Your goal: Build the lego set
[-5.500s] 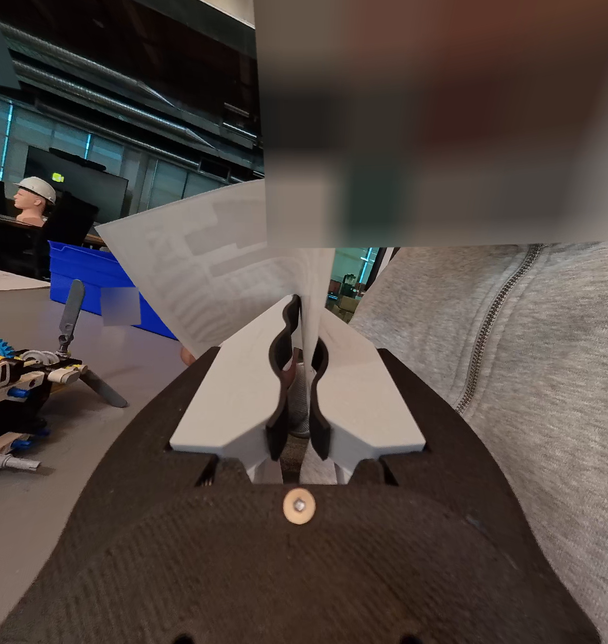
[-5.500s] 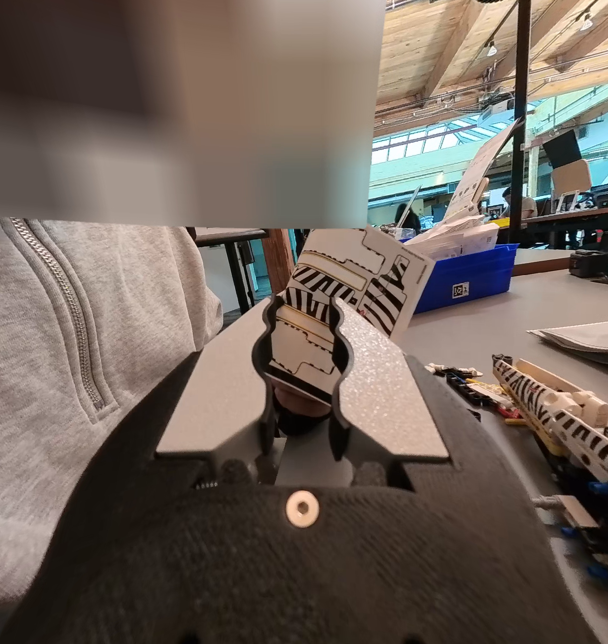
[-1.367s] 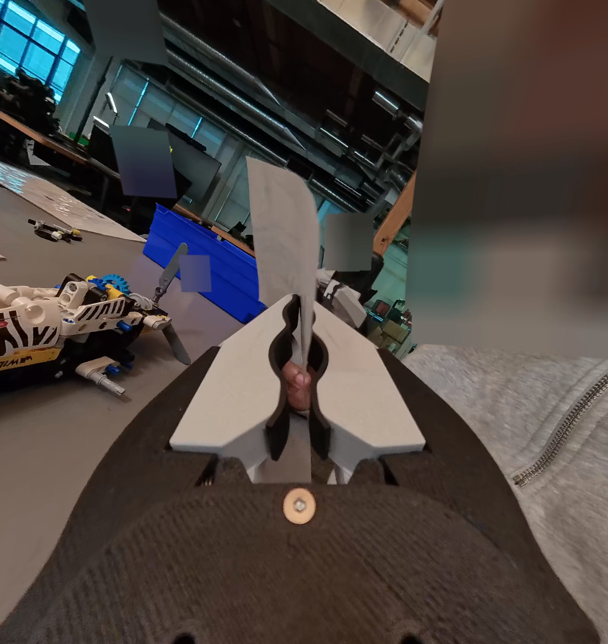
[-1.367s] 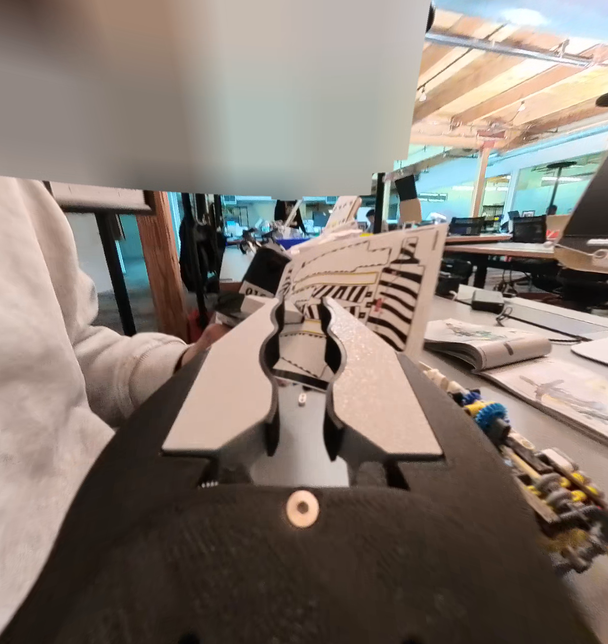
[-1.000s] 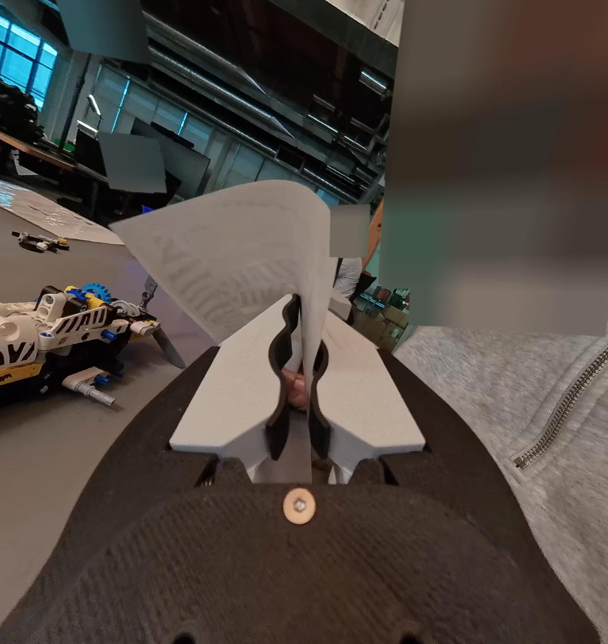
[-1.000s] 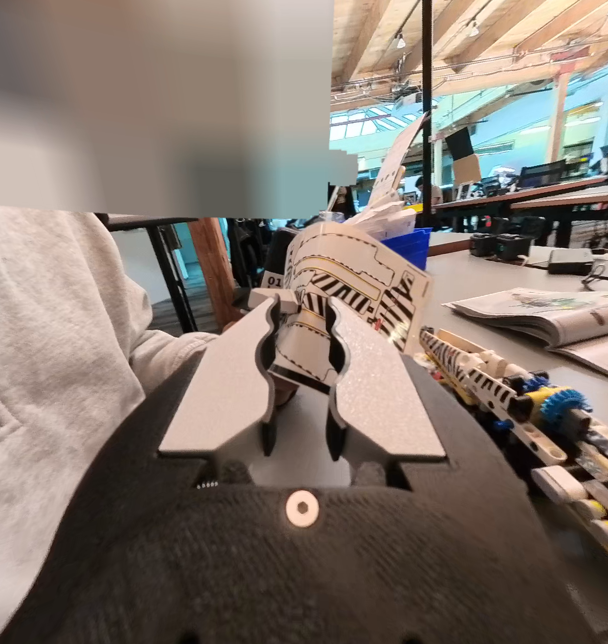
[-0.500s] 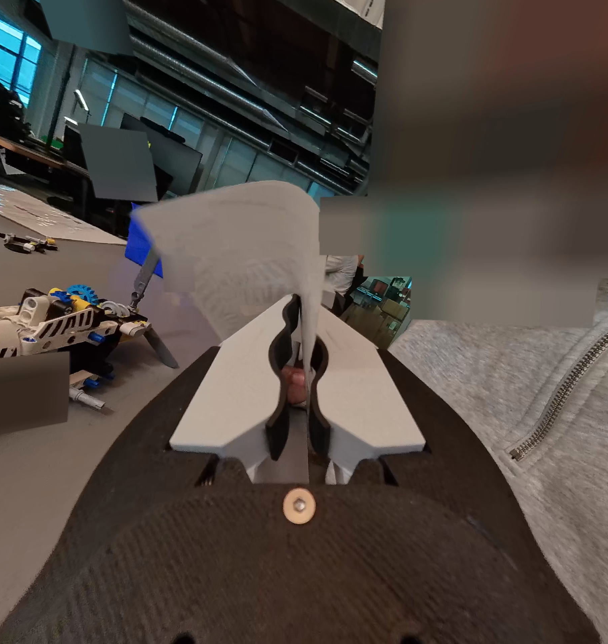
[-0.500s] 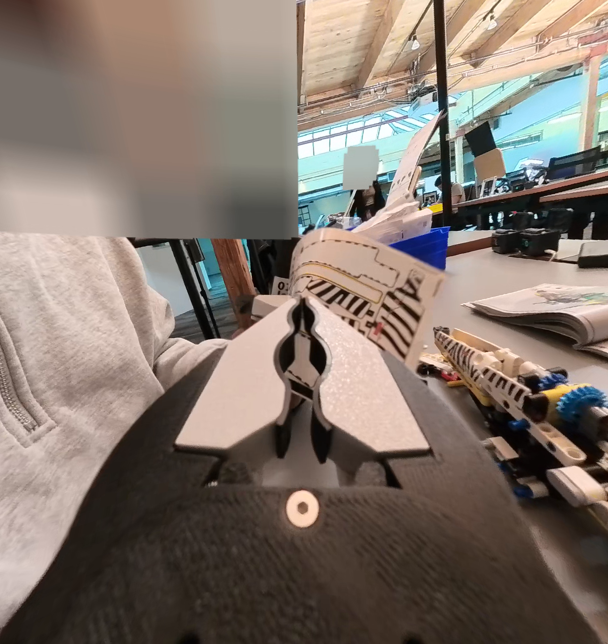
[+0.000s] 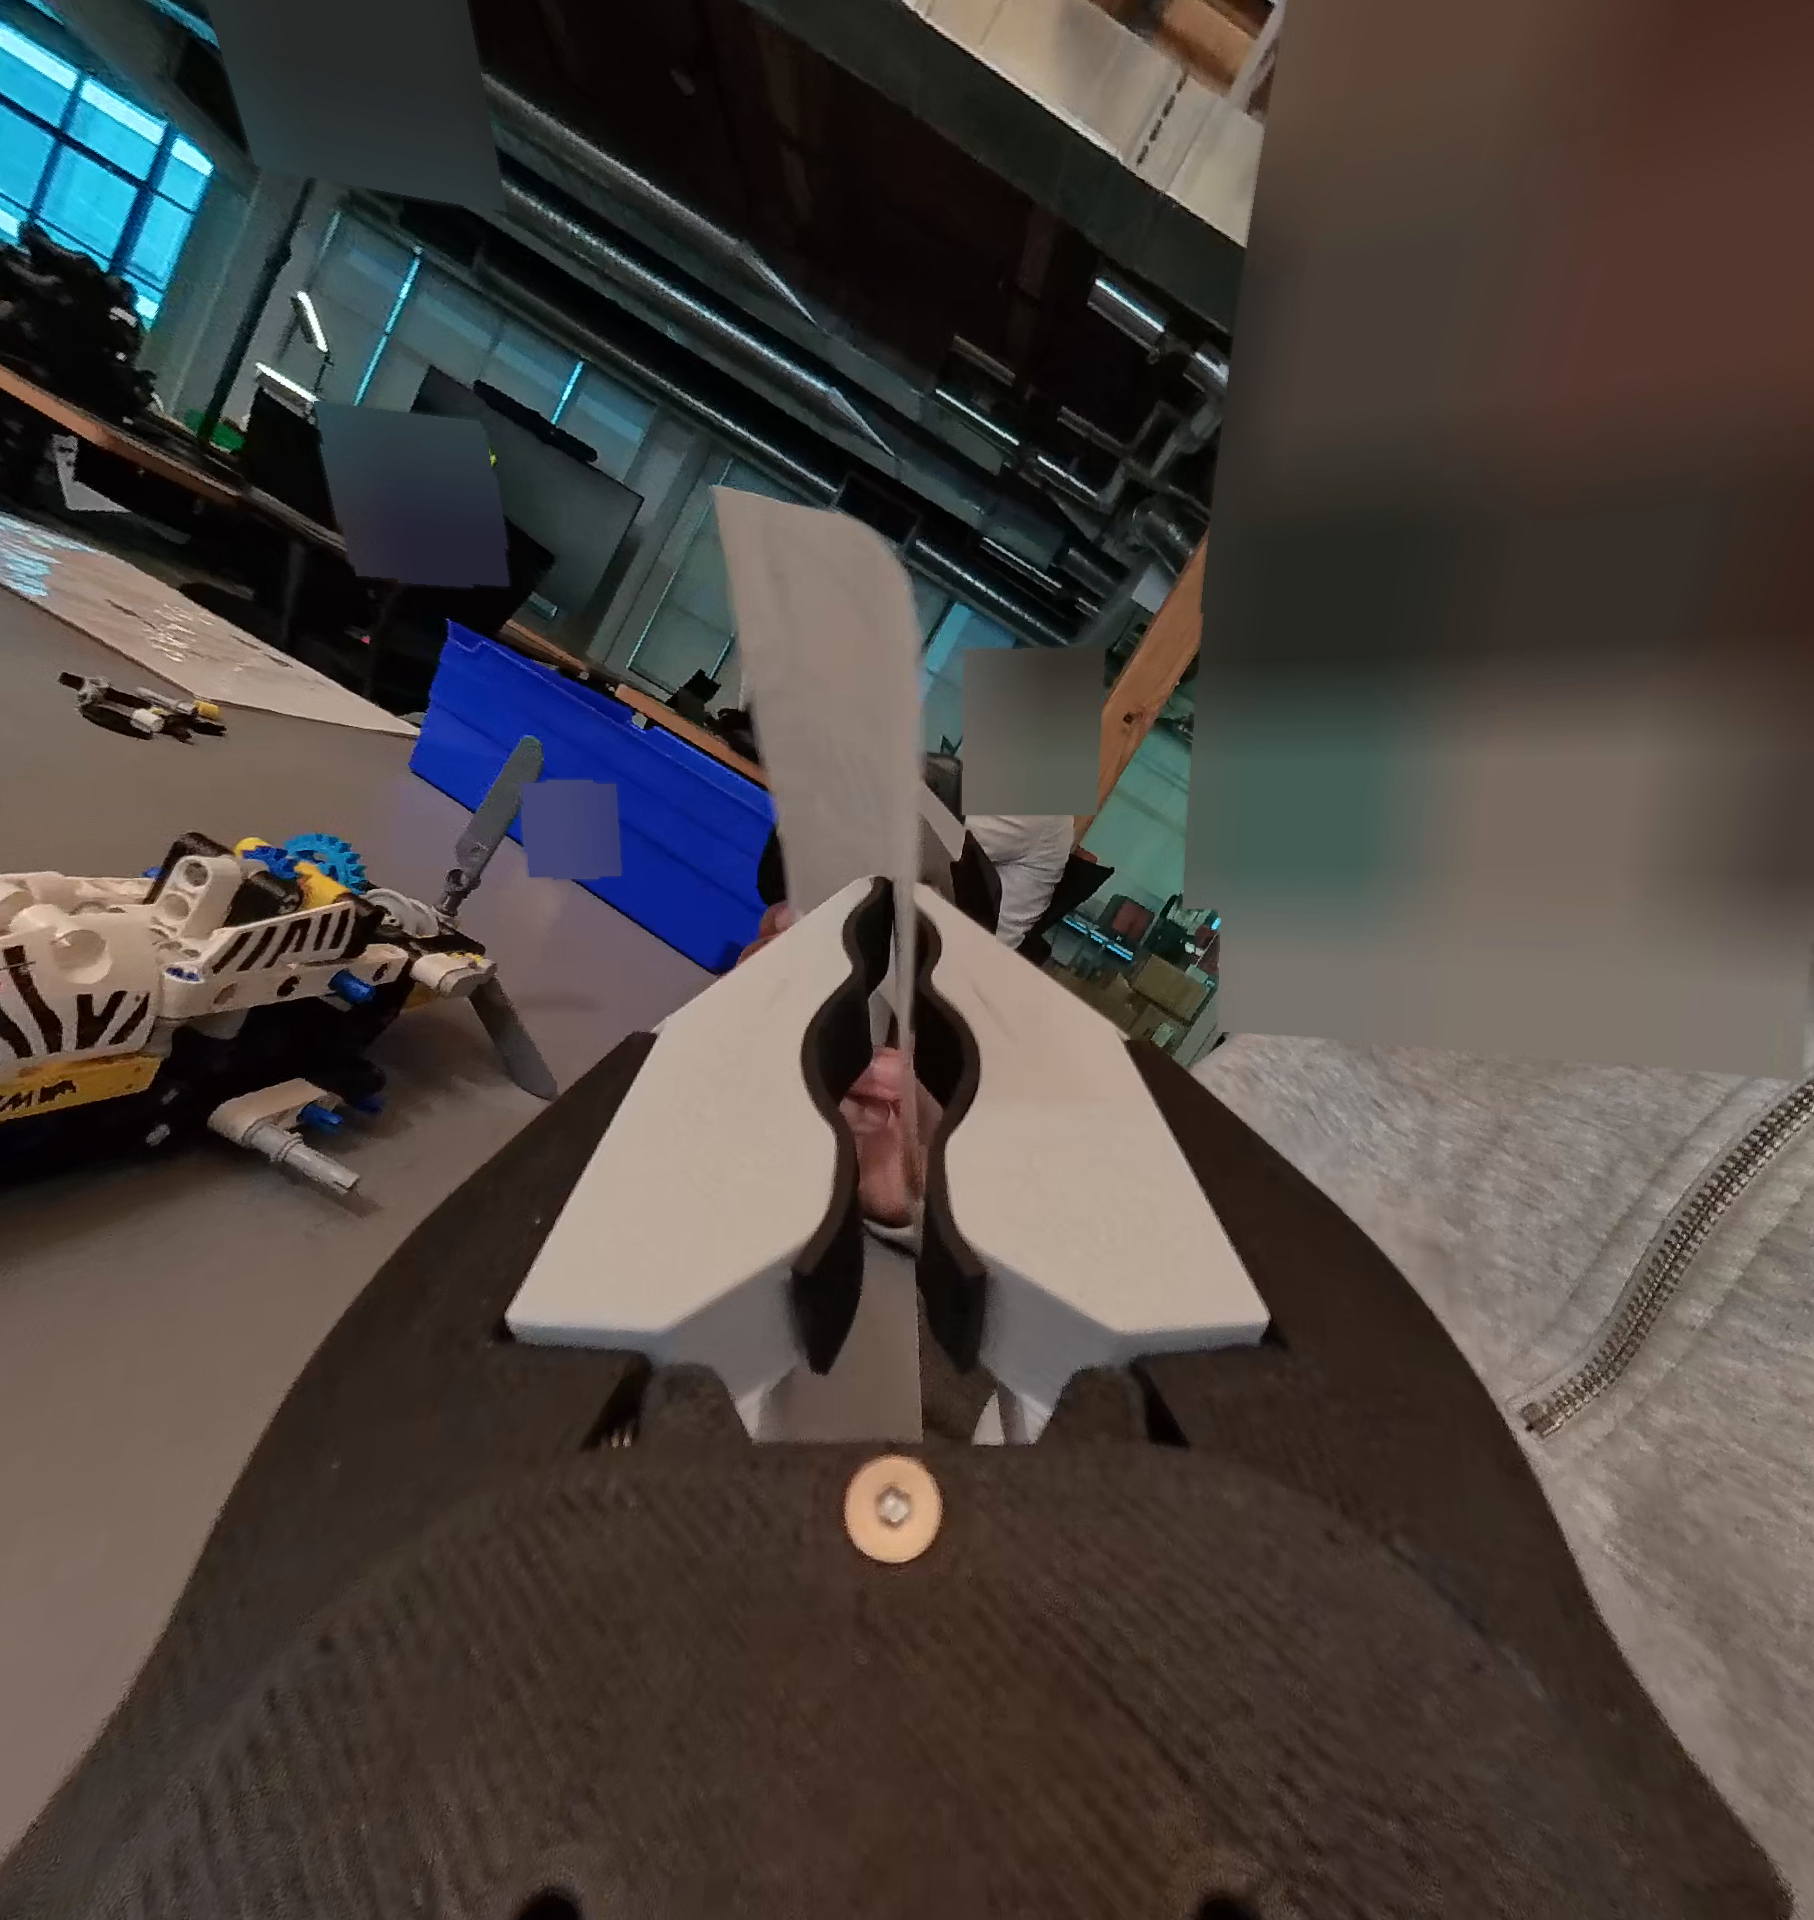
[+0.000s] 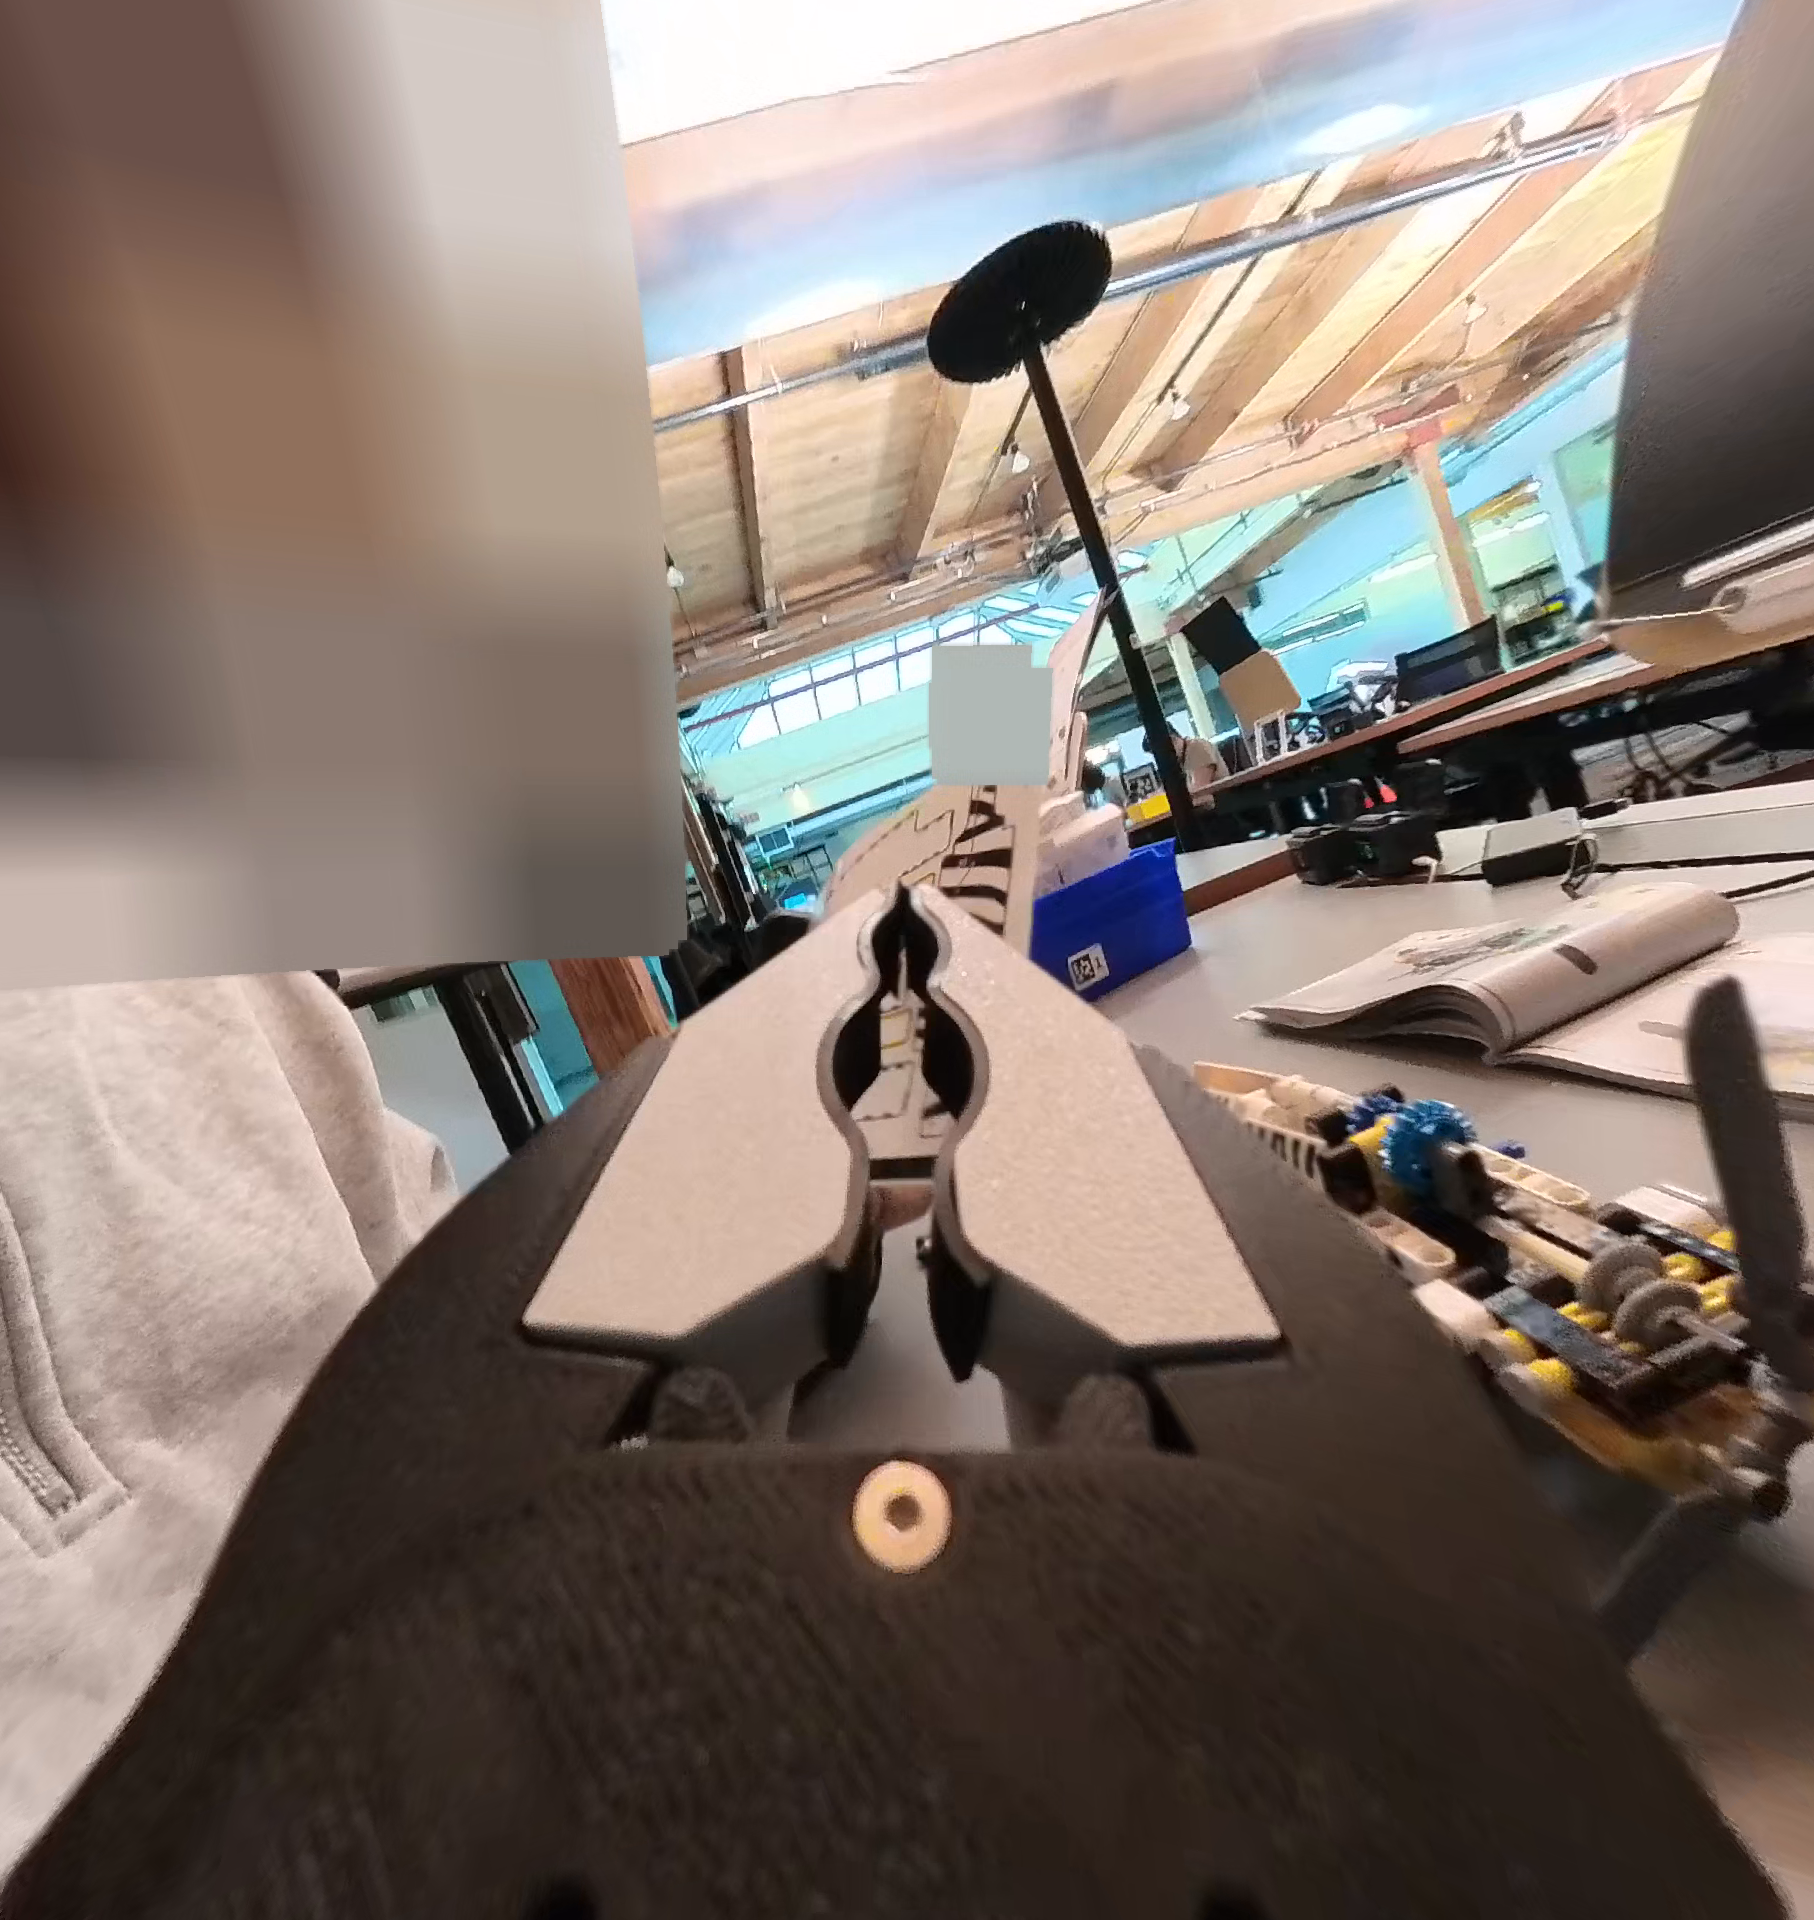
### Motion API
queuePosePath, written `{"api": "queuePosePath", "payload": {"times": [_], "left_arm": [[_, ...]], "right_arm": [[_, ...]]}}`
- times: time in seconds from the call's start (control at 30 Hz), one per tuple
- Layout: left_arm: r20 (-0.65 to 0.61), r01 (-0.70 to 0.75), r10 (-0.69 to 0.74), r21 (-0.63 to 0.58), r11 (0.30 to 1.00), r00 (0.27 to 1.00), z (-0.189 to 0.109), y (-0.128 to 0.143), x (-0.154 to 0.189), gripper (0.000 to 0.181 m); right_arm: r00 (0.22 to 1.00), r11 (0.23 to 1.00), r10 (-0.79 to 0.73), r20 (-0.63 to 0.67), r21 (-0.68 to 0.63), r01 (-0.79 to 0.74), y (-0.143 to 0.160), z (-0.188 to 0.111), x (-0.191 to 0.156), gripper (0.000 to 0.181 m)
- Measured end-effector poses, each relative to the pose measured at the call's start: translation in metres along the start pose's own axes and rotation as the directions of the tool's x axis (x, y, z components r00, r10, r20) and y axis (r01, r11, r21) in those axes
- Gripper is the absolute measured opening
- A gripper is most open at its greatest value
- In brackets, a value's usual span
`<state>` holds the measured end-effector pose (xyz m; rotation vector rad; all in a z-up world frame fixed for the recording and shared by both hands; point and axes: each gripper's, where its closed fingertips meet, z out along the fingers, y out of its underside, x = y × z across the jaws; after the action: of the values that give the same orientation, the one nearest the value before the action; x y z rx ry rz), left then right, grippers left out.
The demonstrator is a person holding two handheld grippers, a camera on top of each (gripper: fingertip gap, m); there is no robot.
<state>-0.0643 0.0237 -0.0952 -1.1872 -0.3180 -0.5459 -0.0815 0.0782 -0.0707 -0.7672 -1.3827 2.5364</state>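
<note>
Both grippers hold one sticker sheet up in front of the person. In the left wrist view my left gripper is shut on the sticker sheet, whose plain white back stands nearly edge-on above the tips. A fingertip shows behind the jaws. In the right wrist view my right gripper is shut on the same sheet, its zebra-striped face turned away to the right. The part-built lego plane, white with zebra stripes, lies on the table to the left and to the right, with a grey propeller blade.
A blue bin stands on the grey table behind the model. An open instruction booklet lies at the right. The person's grey zip hoodie is close behind both grippers. Small loose parts lie far left. Spacing between my two grippers at the tips: around 7 centimeters. My right tips are roughly 12 centimeters from the grey propeller blade.
My right gripper has closed on the sticker sheet. The sheet has gone from curled and face-on to nearly edge-on. Both views have swung towards the model.
</note>
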Motion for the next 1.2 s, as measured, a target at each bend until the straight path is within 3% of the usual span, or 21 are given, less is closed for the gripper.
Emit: {"api": "queuePosePath", "payload": {"times": [0.3,0.43,0.57,0.77,0.93,1.1,1.2], "left_arm": [[0.036,0.102,-0.104,0.060,0.993,0.994,-0.005,-0.010,-0.014,0.000],[0.080,0.216,-0.222,0.078,0.973,0.972,-0.011,-0.012,-0.028,0.000],[0.270,0.401,-0.358,-0.128,0.907,0.894,-0.020,0.016,-0.049,0.000],[0.409,0.307,-0.133,-0.396,0.866,0.903,-0.028,0.041,-0.051,0.003],[0.482,0.224,0.024,-0.450,0.865,0.876,-0.037,0.040,-0.064,0.003],[0.537,0.248,0.063,-0.487,0.837,0.841,-0.050,0.044,-0.076,0.021],[0.567,0.233,0.142,-0.537,0.811,0.812,-0.057,0.048,-0.083,0.043]], "right_arm": [[0.997,0.993,0.075,0.030,0.091,-0.077,-0.014,-0.010,0.003,0.000],[0.997,0.990,0.075,0.034,0.116,-0.078,-0.019,-0.013,0.003,0.000],[0.996,0.985,0.081,0.035,0.152,-0.085,-0.025,-0.019,0.004,0.000],[0.994,0.985,0.094,0.050,0.142,-0.100,-0.023,-0.018,0.003,0.000],[0.995,0.987,0.090,0.052,0.131,-0.096,-0.021,-0.017,0.002,0.000],[0.994,0.986,0.098,0.057,0.133,-0.105,-0.021,-0.017,0.002,0.000],[0.993,0.986,0.100,0.057,0.130,-0.106,-0.020,-0.016,0.002,0.000]]}}
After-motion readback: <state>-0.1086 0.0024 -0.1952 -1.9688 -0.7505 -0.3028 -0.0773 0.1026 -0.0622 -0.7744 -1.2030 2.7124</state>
